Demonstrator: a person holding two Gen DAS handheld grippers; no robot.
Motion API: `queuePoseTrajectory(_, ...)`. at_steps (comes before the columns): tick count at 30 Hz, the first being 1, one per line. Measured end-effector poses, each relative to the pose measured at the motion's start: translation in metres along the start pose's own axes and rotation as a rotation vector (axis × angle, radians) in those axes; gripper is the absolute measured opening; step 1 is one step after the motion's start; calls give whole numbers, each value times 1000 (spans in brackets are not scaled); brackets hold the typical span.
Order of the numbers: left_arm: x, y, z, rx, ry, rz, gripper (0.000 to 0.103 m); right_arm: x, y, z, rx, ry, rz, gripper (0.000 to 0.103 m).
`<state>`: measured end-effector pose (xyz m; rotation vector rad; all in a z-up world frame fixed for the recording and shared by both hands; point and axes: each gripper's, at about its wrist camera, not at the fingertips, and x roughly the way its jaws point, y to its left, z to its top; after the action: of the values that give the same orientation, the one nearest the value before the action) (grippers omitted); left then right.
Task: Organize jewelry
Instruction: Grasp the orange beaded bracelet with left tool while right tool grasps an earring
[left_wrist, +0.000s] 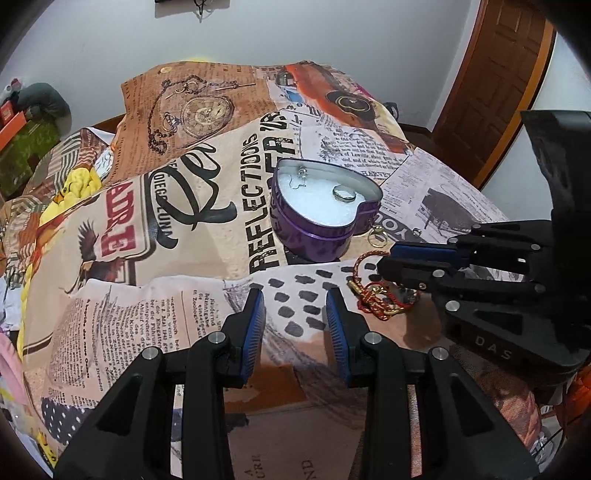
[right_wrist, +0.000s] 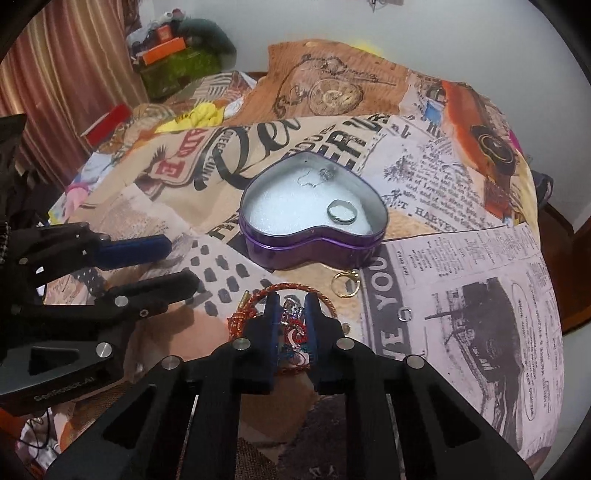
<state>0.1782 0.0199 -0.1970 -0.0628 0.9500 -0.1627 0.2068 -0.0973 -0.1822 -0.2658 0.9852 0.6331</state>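
Observation:
A purple heart-shaped tin (left_wrist: 314, 236) (right_wrist: 314, 251) with white padding sits open on the printed bedspread. It holds a silver ring (left_wrist: 344, 194) (right_wrist: 341, 214) and an earring (left_wrist: 301, 177) (right_wrist: 325, 175). A gold ring (left_wrist: 377, 235) (right_wrist: 345, 282) lies beside the tin. A red-and-gold braided bracelet (left_wrist: 373, 291) (right_wrist: 243, 314) lies in front of it. My right gripper (right_wrist: 291, 310) is down over the bracelet, its fingers narrowly apart around a small beaded piece (right_wrist: 295, 325). It also shows in the left wrist view (left_wrist: 386, 260). My left gripper (left_wrist: 295, 306) is open and empty, hovering left of the bracelet.
A small silver link (right_wrist: 405, 314) lies on the bedspread right of the bracelet. Cluttered bags and boxes (right_wrist: 173, 55) sit at the far left by a curtain. A wooden door (left_wrist: 498, 74) stands at the right. The bedspread (left_wrist: 147, 295) is rumpled.

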Motion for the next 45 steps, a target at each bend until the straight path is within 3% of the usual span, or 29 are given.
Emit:
queuePoseTrajectory(9, -6, -12, 6, 3, -20, -28, 34, -32, -23, -5, 112, -88, -8, 12)
queuePoseTrajectory(18, 10, -26, 4, -17, 37, -93, 34, -45, -51, -26, 197, -104, -47, 12)
queuePoseTrajectory(22, 21, -34, 2, -16, 44, -72, 20, -47, -59, -34, 222, -100, -51, 12)
queuePoseTrajectory(28, 18, -42, 1, 14, 21, -42, 5, -50, -61, -41, 236, -109, -47, 12)
queuePoseTrajectory(33, 5, -40, 1, 10, -23, 5, 5, -58, -62, -41, 235, -131, -44, 12)
queuePoseTrajectory(45, -39, -43, 14, 20, -135, -6, 5, -75, -58, -32, 231, -179, -49, 12)
